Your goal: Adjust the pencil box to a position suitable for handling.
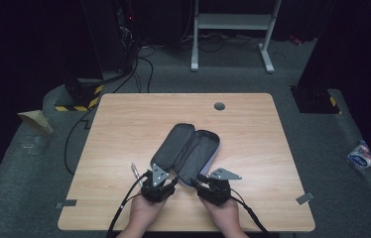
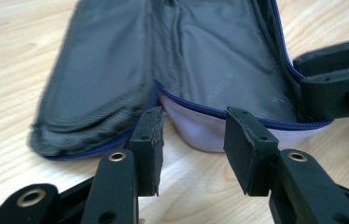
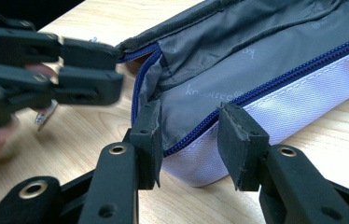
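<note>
An unzipped pencil case [image 1: 187, 150] lies open on the wooden table [image 1: 124, 124], grey lining up, pale lilac outside, blue zip. In the left gripper view the case [image 2: 163, 60] spreads out ahead, and my left gripper [image 2: 193, 140] is open with its jaws either side of the near zip edge, nothing clamped. In the high view the left gripper [image 1: 166, 182] sits at the case's near left end. My right gripper [image 3: 189, 135] is open, jaws astride the lilac wall and zip of the case [image 3: 266, 88]. It sits at the near right end [image 1: 204, 184].
A small metal piece [image 1: 135, 170] lies on the table just left of the left gripper. A round cable hole [image 1: 219, 106] is near the far edge. Cables trail from both grippers off the near edge. A white frame [image 1: 233, 22] stands on the floor beyond.
</note>
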A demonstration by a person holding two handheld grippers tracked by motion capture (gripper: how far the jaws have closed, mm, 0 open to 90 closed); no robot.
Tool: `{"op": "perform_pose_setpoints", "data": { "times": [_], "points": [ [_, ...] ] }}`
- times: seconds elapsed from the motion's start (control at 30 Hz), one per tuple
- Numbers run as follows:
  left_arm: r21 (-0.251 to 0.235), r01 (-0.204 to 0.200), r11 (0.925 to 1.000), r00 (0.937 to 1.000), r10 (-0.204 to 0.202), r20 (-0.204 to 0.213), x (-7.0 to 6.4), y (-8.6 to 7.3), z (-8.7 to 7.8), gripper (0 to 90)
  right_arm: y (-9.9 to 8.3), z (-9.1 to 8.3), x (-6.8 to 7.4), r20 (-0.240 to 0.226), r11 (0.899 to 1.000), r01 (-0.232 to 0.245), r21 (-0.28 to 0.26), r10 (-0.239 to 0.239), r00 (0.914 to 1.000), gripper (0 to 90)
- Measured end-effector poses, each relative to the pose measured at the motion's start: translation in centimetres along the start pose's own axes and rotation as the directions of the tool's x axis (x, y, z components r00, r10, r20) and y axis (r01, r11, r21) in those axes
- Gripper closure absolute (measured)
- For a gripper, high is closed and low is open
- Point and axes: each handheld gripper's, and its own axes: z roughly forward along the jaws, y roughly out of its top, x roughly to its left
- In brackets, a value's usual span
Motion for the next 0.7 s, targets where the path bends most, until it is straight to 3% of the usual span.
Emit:
{"op": "perform_pose_setpoints", "data": {
  "times": [0.37, 0.5, 0.7],
  "points": [
    [-0.020, 0.063, 0.9978, 0.9974, -0.064, -0.034, 1.2, 0.3, 0.7, 59.9, -0.1, 0.6, 0.7, -0.017, 1.000, 0.003, -0.012, -0.003, 0.9998, 59.1],
    [-0.041, 0.095, 0.9946, 0.9952, -0.096, -0.019, 1.6, 0.2, 0.7, 60.0, 0.0, 0.9, 0.8, -0.016, 1.000, 0.012, -0.013, -0.012, 0.9998, 58.8],
    [-0.115, 0.117, 0.9864, 0.9931, -0.115, 0.021, 1.4, 0.4, 0.3, 55.3, 0.0, 1.0, 0.9, -0.005, 1.000, 0.021, -0.016, -0.021, 0.9998, 58.7]
  ]
}}
